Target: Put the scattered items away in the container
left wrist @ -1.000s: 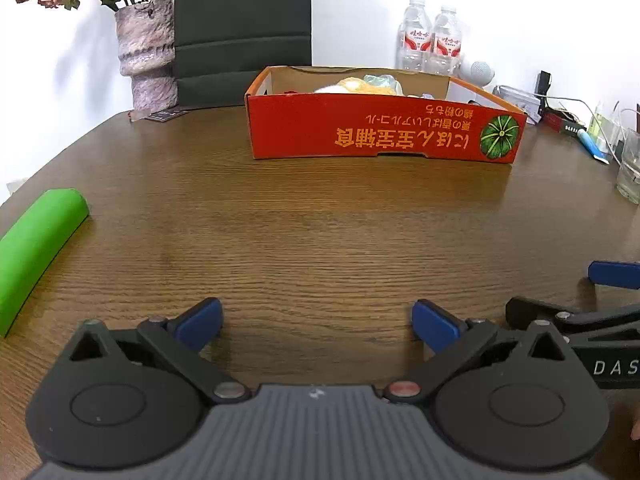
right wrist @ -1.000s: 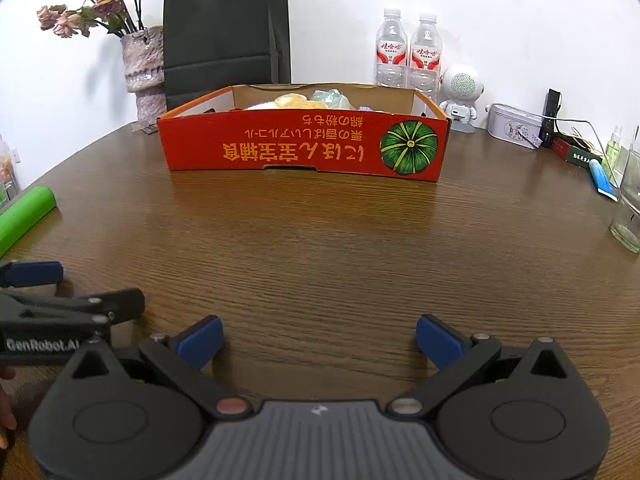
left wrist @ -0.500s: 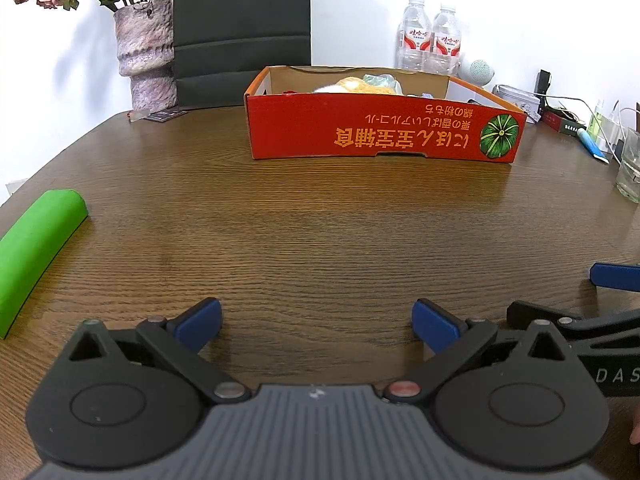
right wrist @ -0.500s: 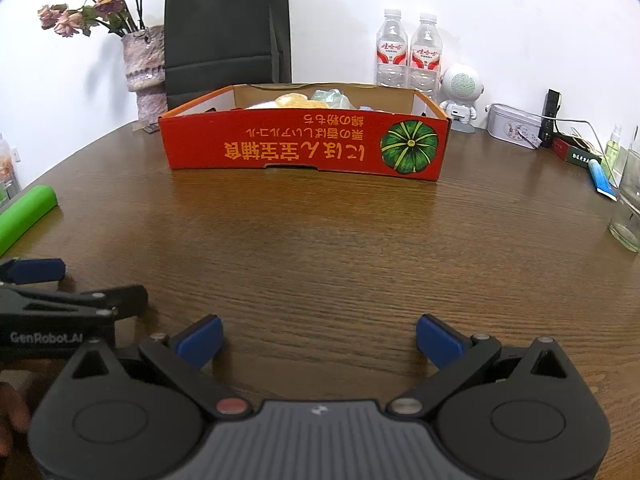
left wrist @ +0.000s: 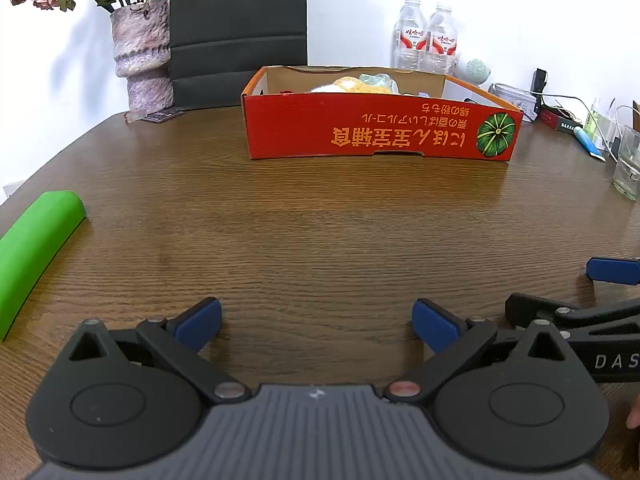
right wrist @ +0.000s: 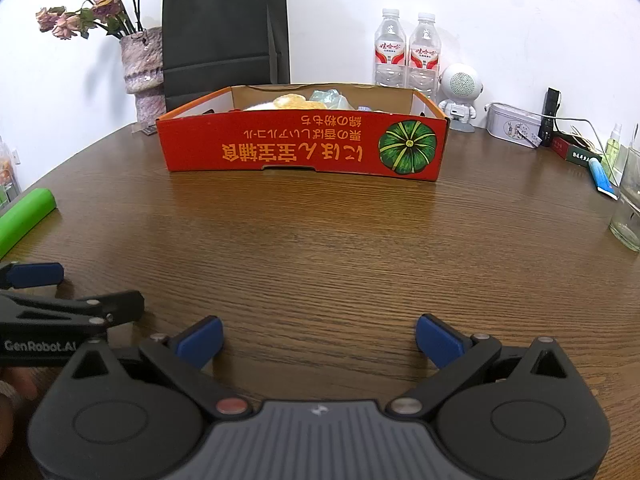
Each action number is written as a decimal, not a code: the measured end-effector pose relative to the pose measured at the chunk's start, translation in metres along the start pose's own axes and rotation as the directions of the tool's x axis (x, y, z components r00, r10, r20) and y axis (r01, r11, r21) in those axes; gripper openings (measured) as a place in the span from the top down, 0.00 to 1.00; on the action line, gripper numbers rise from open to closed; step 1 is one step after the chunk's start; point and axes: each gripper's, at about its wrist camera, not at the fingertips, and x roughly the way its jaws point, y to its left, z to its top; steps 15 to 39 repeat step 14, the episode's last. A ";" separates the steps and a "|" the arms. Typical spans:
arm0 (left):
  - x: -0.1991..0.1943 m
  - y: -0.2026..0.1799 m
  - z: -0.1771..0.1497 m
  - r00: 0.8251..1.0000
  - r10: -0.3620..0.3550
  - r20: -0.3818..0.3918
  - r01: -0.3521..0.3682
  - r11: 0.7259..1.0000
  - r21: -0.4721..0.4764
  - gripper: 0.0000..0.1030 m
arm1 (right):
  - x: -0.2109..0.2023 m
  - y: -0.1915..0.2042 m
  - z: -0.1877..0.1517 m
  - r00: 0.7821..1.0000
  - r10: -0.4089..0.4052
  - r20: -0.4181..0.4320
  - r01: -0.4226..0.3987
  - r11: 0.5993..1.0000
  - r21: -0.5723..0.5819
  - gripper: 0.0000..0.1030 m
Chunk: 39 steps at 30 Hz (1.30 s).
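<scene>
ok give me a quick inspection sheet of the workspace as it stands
Surface: brown wooden table, bare in the middle.
Job's things: red cardboard box at the back, open-topped, items already inside; green roll lying loose at the left edge.
Clutter: vase of dried flowers, black paper bag, two water bottles, white speaker, tin, glass.
Grippers: left gripper and right gripper both open, empty, low over the table.
Cables: wires by the right-hand clutter.
Surroundings: white wall.

Glossy wood-grain table (left wrist: 320, 220), printed cardboard box (right wrist: 280, 148), matt green foam roll (left wrist: 28, 248).
</scene>
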 end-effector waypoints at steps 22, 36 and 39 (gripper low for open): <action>0.000 0.001 0.000 1.000 0.001 0.000 -0.001 1.000 0.000 0.00 | 0.000 -0.001 0.001 1.000 -0.001 -0.001 0.001 1.000 -0.001 0.00; 0.000 0.001 0.000 1.000 0.001 0.000 -0.001 1.000 0.000 0.00 | 0.000 -0.001 0.001 1.000 -0.001 -0.001 0.001 1.000 -0.001 0.00; 0.000 0.001 0.000 1.000 0.001 0.000 -0.001 1.000 0.000 0.00 | 0.000 -0.001 0.001 1.000 -0.001 -0.001 0.001 1.000 -0.001 0.00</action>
